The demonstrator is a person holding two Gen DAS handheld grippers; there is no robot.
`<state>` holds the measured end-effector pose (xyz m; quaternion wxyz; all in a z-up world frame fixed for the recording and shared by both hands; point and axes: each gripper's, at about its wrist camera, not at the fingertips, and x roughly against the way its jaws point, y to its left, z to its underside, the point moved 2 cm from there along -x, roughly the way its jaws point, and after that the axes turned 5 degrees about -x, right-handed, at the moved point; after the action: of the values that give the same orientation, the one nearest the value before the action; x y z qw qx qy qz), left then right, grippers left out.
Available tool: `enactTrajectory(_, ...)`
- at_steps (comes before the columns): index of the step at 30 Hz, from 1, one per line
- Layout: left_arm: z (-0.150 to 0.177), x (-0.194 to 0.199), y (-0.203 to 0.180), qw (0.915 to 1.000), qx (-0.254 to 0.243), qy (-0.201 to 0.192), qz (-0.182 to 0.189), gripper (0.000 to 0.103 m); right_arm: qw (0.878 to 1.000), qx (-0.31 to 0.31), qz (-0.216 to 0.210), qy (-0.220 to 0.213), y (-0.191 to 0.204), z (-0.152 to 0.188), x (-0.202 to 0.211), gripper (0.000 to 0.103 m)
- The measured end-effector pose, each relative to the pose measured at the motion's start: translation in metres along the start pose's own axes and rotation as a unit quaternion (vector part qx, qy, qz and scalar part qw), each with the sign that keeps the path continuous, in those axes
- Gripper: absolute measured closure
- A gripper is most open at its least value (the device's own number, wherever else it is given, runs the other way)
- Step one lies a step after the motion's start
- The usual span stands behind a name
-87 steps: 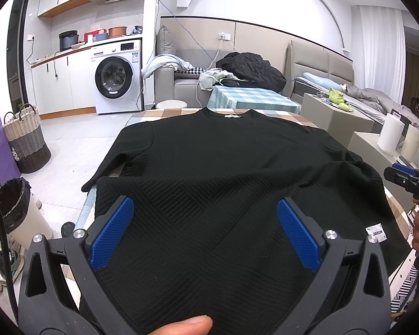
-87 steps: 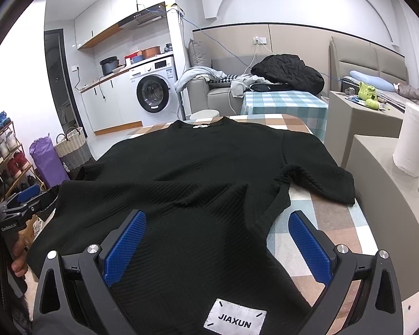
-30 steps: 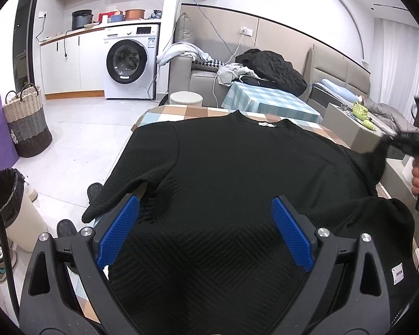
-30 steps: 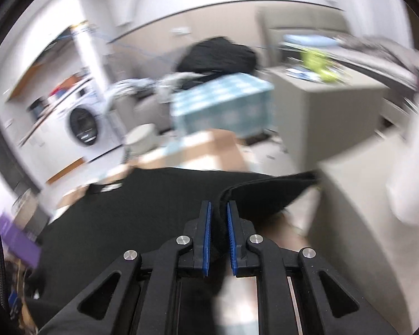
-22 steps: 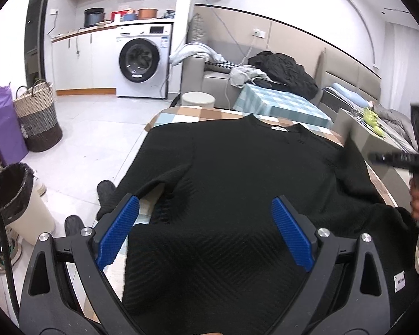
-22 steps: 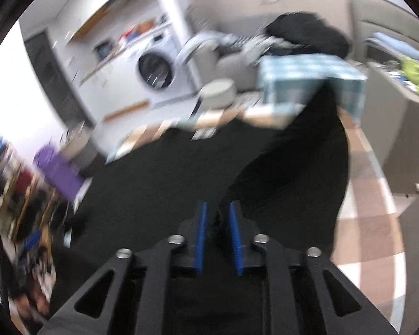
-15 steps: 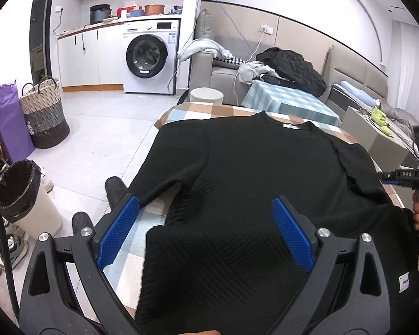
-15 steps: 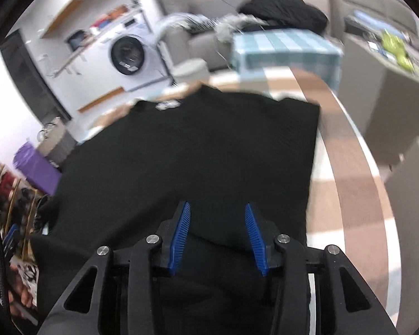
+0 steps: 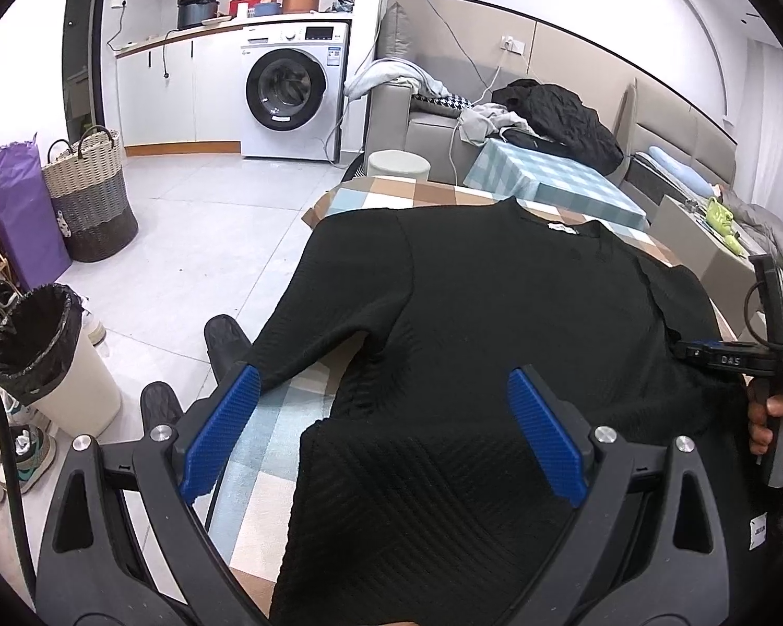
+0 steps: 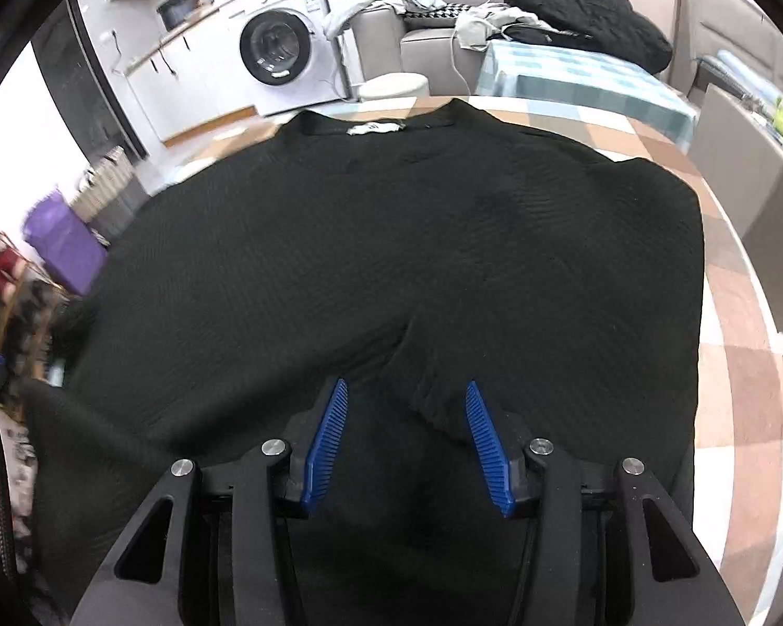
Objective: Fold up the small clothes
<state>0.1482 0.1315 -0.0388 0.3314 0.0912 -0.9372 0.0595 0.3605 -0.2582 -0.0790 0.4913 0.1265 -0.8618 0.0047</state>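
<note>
The black sweater fills mid-frame on the checked table, its left sleeve trailing lower left. Soft, thick knit: pinch that cuff. Left gripper stands wide apart, empty; right gripper, pads parted, is closing slightly over a folded sleeve.

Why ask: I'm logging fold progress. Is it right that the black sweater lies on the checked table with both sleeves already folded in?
Not quite. In the left wrist view, the black sweater lies on the checked table, but one sleeve still hangs off its edge, unfolded.
</note>
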Motion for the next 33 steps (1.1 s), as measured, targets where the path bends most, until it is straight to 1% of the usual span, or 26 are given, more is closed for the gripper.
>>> enactTrajectory(1, 0.000, -0.001, 0.000, 1.0000, -0.001, 0.001, -0.001, 0.008, 1.000, 0.002, -0.003, -0.003, -0.001, 0.001, -0.001, 0.085)
enactTrajectory(2, 0.000, -0.001, 0.000, 1.0000, -0.001, 0.002, -0.002, 0.008, 1.000, -0.001, -0.018, -0.005, -0.002, 0.002, 0.002, 0.091)
enactTrajectory(6, 0.000, -0.004, 0.007, 0.9999, 0.010, 0.003, -0.007, 0.008, 0.997, 0.010, -0.075, -0.010, 0.004, 0.012, 0.029, 0.093)
enactTrajectory(7, -0.001, -0.007, 0.010, 0.9998, 0.016, 0.007, -0.005, 0.008, 0.997, 0.019, -0.076, -0.009, 0.007, 0.013, 0.031, 0.093)
enactTrajectory(8, -0.001, -0.009, 0.012, 0.9997, 0.020, 0.011, -0.005, 0.008, 0.997, 0.028, -0.070, -0.007, 0.009, 0.014, 0.031, 0.091)
enactTrajectory(9, -0.002, -0.012, 0.014, 0.9996, 0.023, 0.013, -0.006, 0.008, 0.998, 0.031, -0.061, 0.000, 0.010, 0.014, 0.027, 0.087)
enactTrajectory(11, -0.002, -0.018, 0.021, 0.9991, 0.036, 0.021, -0.005, 0.008, 0.998, 0.022, -0.059, 0.009, 0.009, 0.014, 0.023, 0.068)
enactTrajectory(14, -0.002, -0.026, 0.036, 0.9969, 0.071, 0.032, -0.001, 0.008, 0.997, 0.005, -0.076, -0.009, 0.005, 0.017, 0.037, 0.059)
enactTrajectory(15, -0.002, -0.029, 0.043, 0.9956, 0.087, 0.035, -0.003, 0.008, 0.997, 0.001, -0.078, -0.013, 0.003, 0.020, 0.043, 0.057)
enactTrajectory(16, -0.001, -0.032, 0.049, 0.9945, 0.098, 0.037, -0.006, 0.008, 0.997, -0.005, -0.079, -0.018, 0.001, 0.023, 0.049, 0.053)
enactTrajectory(17, -0.001, -0.036, 0.056, 0.9928, 0.112, 0.042, -0.009, 0.008, 0.996, -0.011, -0.080, -0.023, -0.002, 0.026, 0.055, 0.051)
enactTrajectory(19, 0.001, -0.047, 0.074, 0.9876, 0.147, 0.054, -0.014, 0.009, 0.995, -0.023, -0.085, -0.035, -0.008, 0.032, 0.069, 0.051)
enactTrajectory(20, 0.003, -0.051, 0.084, 0.9838, 0.169, 0.059, -0.012, 0.013, 0.995, -0.032, -0.086, -0.044, -0.012, 0.035, 0.077, 0.049)
enactTrajectory(21, 0.005, -0.056, 0.094, 0.9785, 0.196, 0.064, -0.003, 0.015, 0.994, -0.041, -0.087, -0.050, -0.016, 0.038, 0.084, 0.048)
enactTrajectory(23, 0.010, -0.063, 0.111, 0.9694, 0.235, 0.069, 0.008, 0.017, 0.993, -0.057, -0.089, -0.057, -0.023, 0.042, 0.091, 0.046)
enactTrajectory(24, 0.015, -0.069, 0.121, 0.9622, 0.261, 0.079, 0.005, 0.023, 0.992, -0.065, -0.088, -0.061, -0.027, 0.046, 0.096, 0.046)
enactTrajectory(25, 0.019, -0.075, 0.128, 0.9577, 0.274, 0.087, 0.006, 0.029, 0.992, -0.069, -0.088, -0.063, -0.030, 0.048, 0.097, 0.046)
enactTrajectory(27, 0.025, -0.089, 0.137, 0.9507, 0.291, 0.105, 0.018, 0.033, 0.991, -0.078, -0.084, -0.068, -0.036, 0.053, 0.102, 0.046)
enactTrajectory(28, 0.029, -0.099, 0.142, 0.9461, 0.301, 0.117, 0.026, 0.038, 0.991, -0.083, -0.083, -0.069, -0.039, 0.055, 0.103, 0.046)
enactTrajectory(30, 0.036, -0.111, 0.146, 0.9392, 0.315, 0.132, 0.041, 0.045, 0.990, -0.095, -0.081, -0.065, -0.045, 0.060, 0.102, 0.046)
enactTrajectory(31, 0.038, -0.118, 0.146, 0.9350, 0.322, 0.138, 0.055, 0.053, 0.990, -0.102, -0.078, -0.063, -0.049, 0.063, 0.102, 0.046)
enactTrajectory(32, 0.039, -0.122, 0.146, 0.9328, 0.328, 0.133, 0.069, 0.060, 0.990, -0.105, -0.076, -0.061, -0.051, 0.065, 0.101, 0.046)
enactTrajectory(33, 0.038, -0.124, 0.147, 0.9317, 0.332, 0.125, 0.079, 0.073, 0.990, -0.109, -0.072, -0.061, -0.054, 0.068, 0.102, 0.046)
